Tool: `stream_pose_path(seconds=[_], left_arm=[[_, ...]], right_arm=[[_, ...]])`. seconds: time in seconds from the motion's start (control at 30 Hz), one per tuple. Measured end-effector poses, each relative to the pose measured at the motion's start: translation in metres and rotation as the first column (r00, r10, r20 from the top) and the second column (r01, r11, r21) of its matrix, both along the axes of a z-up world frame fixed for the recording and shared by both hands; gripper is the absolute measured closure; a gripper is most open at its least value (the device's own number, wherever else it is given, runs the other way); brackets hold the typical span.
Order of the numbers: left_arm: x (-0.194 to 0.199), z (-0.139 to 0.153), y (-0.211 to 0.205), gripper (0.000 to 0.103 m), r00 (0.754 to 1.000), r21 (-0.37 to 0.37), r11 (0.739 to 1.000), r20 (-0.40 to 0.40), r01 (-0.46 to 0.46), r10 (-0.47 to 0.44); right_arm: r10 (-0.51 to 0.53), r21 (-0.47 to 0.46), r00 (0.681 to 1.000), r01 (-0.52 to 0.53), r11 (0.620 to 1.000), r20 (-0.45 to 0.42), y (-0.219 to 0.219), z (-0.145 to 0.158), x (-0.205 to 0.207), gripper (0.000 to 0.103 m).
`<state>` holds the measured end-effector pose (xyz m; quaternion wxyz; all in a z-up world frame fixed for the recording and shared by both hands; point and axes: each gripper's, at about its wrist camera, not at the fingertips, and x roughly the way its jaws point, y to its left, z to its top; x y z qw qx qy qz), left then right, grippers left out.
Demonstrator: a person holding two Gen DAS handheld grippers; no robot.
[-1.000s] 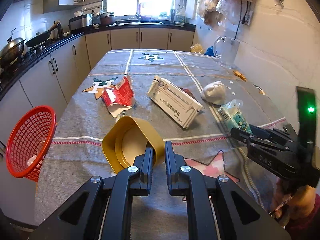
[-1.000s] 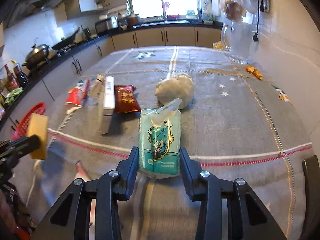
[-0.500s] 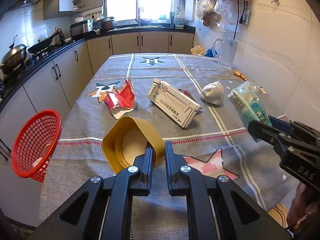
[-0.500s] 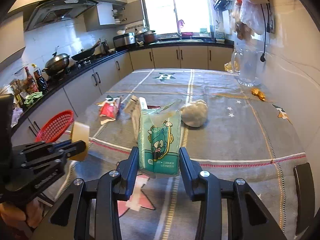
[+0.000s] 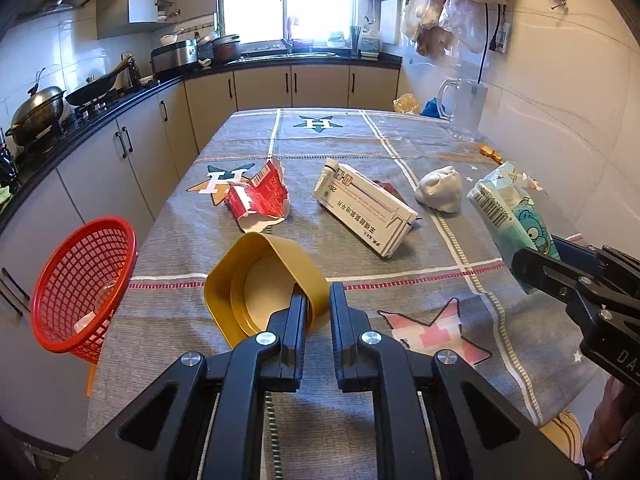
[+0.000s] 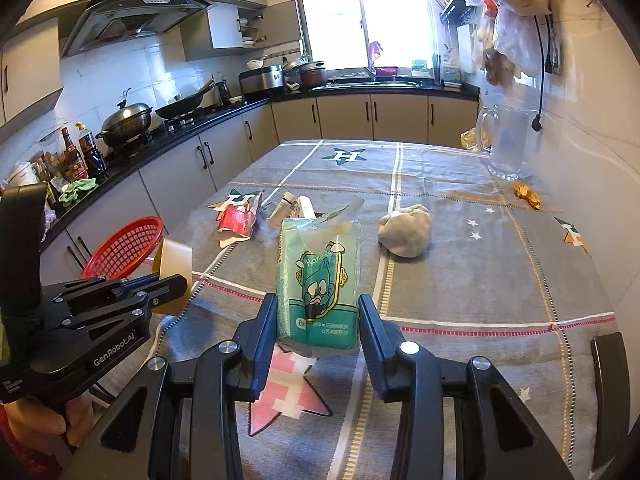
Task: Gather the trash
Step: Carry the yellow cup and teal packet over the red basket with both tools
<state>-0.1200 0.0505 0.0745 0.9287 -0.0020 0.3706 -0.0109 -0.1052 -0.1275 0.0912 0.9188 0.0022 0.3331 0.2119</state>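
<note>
Left gripper (image 5: 318, 300): clamped tight on the rim wall of a yellow cup (image 5: 264, 280), one finger inside the mouth, the other outside, mouth turned toward the camera. Cup held off the table, over the near part of the grey tablecloth (image 5: 360, 136), near the table's left edge. Same cup seen side-on from the right wrist view as a pale yellow ring sticking up past the left gripper's fingertips.

Right gripper (image 6: 318, 320): closed about halfway on a teal tissue pack (image 6: 318, 280), both pads pressing its lower sides, cartoon print facing the camera, torn top flap pointing up and away. Pack lifted clear of the cloth; from the left wrist view, tilted with its barcode end uppermost, at the right side of the table.

On the cloth beyond the fingers: torn red wrapper (image 5: 260, 196) at left, long white box (image 5: 364, 210) lying diagonally in the middle, something dark red tucked behind it, crumpled white wad (image 5: 440, 188) to the right. All well apart from both grippers.

Red mesh basket (image 5: 80, 284) off the table's left edge, lower than the tabletop, tilted with its opening toward the table. Clear jug (image 6: 506, 142) at the far right corner, orange scraps (image 6: 528, 196) just in front of it.
</note>
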Motion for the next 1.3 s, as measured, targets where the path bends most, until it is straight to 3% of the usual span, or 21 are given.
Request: stream_pose_path(seconds=[0.83,1.3], left_arm=[[-0.003,0.004,0.020,0.092,0.999,-0.015,0.999,0.022,-0.041,0.041],[-0.008,0.015,0.065,0.092,0.990,-0.041,0.991,0.055,-0.126,0.129]], right_arm=[[0.053,-0.007,0.998,-0.053,0.999,-0.021,0.019,0.003,0.002,0.060],[0.132,-0.019,0.991,-0.132,0.991,-0.027,0.058,0.011,0.009,0.060]])
